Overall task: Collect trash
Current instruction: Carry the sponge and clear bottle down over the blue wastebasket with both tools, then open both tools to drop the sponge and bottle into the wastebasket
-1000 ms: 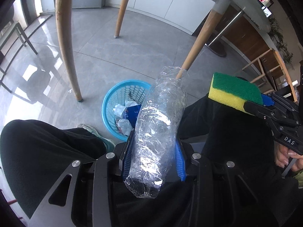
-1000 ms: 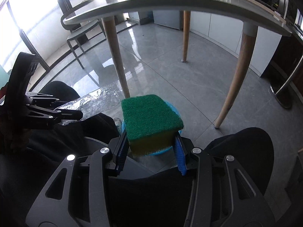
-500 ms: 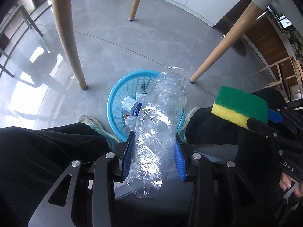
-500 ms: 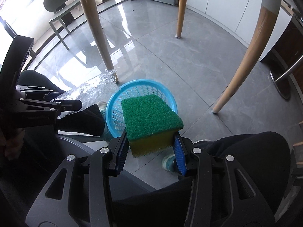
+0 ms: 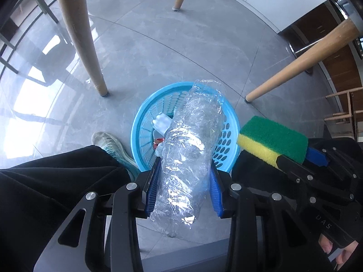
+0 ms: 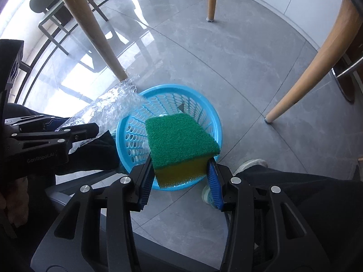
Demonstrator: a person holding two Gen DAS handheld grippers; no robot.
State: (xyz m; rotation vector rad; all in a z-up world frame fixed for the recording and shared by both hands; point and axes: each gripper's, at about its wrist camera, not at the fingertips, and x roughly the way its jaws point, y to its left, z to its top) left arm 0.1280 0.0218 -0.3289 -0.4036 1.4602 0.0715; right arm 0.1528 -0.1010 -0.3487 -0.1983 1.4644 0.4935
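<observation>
My left gripper (image 5: 185,185) is shut on a crushed clear plastic bottle (image 5: 190,149), which points down over the blue perforated basket (image 5: 145,122) on the floor. White and red trash (image 5: 161,124) lies inside the basket. My right gripper (image 6: 180,181) is shut on a green and yellow sponge (image 6: 179,140), held above the same basket (image 6: 204,104). In the left wrist view the sponge (image 5: 272,139) and the right gripper sit just right of the basket. In the right wrist view the bottle (image 6: 109,108) reaches over the basket's left rim.
Wooden table legs (image 5: 79,34) (image 5: 301,61) (image 6: 301,74) stand around the basket on the grey tiled floor. The person's dark trouser legs (image 5: 56,181) (image 6: 306,199) and pale shoes (image 5: 111,147) (image 6: 251,165) flank the basket. A chair (image 6: 52,11) stands at the far left.
Both grippers have come down toward the basket, which now looks larger and lies directly under the bottle and the sponge. Both grips are unchanged.
</observation>
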